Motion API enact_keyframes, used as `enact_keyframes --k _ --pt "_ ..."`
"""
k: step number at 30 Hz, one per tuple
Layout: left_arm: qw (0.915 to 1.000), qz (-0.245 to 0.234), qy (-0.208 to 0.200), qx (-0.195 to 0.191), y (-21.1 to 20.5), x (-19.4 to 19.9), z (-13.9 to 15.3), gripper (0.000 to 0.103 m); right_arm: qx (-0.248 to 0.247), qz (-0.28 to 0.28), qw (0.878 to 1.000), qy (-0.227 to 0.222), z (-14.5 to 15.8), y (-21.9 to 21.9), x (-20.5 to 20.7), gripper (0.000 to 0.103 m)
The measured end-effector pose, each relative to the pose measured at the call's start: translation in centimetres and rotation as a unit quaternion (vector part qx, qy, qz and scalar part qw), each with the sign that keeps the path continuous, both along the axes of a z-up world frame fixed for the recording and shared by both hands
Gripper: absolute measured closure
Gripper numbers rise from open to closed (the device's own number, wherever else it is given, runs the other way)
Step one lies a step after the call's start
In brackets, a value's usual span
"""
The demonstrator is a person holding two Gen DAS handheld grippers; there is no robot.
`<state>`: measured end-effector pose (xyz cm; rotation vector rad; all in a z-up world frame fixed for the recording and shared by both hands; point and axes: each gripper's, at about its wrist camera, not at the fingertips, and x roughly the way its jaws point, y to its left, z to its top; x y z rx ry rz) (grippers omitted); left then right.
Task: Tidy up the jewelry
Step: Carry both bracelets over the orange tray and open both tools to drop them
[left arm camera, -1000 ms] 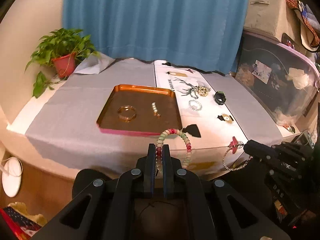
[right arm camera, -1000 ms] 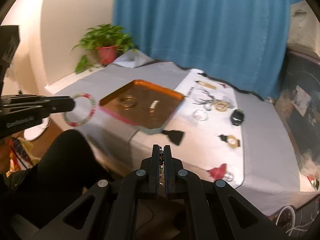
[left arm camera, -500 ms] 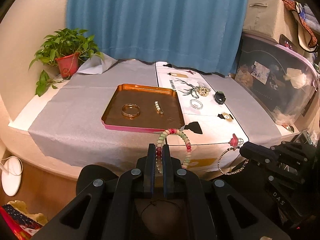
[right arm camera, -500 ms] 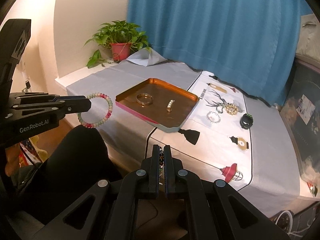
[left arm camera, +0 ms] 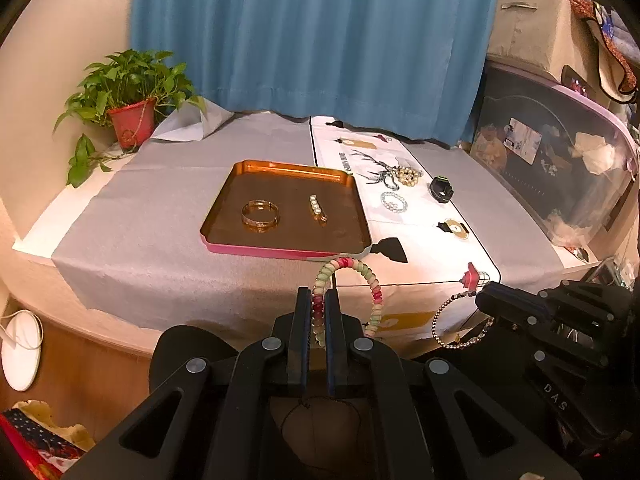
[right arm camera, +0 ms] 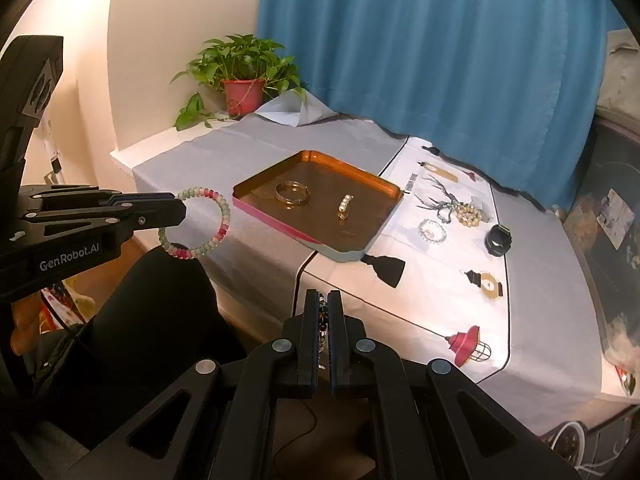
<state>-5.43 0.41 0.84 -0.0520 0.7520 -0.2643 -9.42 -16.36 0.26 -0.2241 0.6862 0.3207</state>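
My left gripper [left arm camera: 318,300] is shut on a pink-and-green bead bracelet [left arm camera: 372,284], held in front of the table's near edge; it also shows in the right wrist view [right arm camera: 218,224]. My right gripper [right arm camera: 324,300] is shut on a thin dark beaded bracelet [right arm camera: 321,320], which hangs as a loop in the left wrist view [left arm camera: 452,320]. An orange tray [left arm camera: 340,178] on the table holds a gold bangle [left arm camera: 260,214] and a pearl clip [left arm camera: 317,208].
On the white printed runner [left arm camera: 420,232] lie a bead cluster [left arm camera: 408,176], a small clear bracelet [left arm camera: 394,202] and a black watch-like piece [left arm camera: 440,192]. A potted plant [left arm camera: 128,108] stands far left. A clear storage bin [left arm camera: 560,168] is at the right.
Both grippers have drawn back a little from the table, still holding their bracelets. The tray and its contents have not moved.
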Motion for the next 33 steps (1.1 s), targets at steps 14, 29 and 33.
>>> enact_keyframes --k 14,29,33 --pt "0.9997 0.018 0.011 -0.015 2.3 6.4 0.3 0.099 0.007 -0.019 1.0 0.0 -0.1 -0.5 6.9 0.099" --pt "0.9992 0.011 0.038 -0.009 1.8 17.2 -2.6 0.099 0.046 -0.008 0.998 0.032 -2.9 1.7 19.3 0.099" --pt "0.9986 0.016 0.05 -0.008 2.0 20.3 -4.2 0.099 0.047 -0.002 0.998 0.046 -4.4 2.8 22.2 0.099"
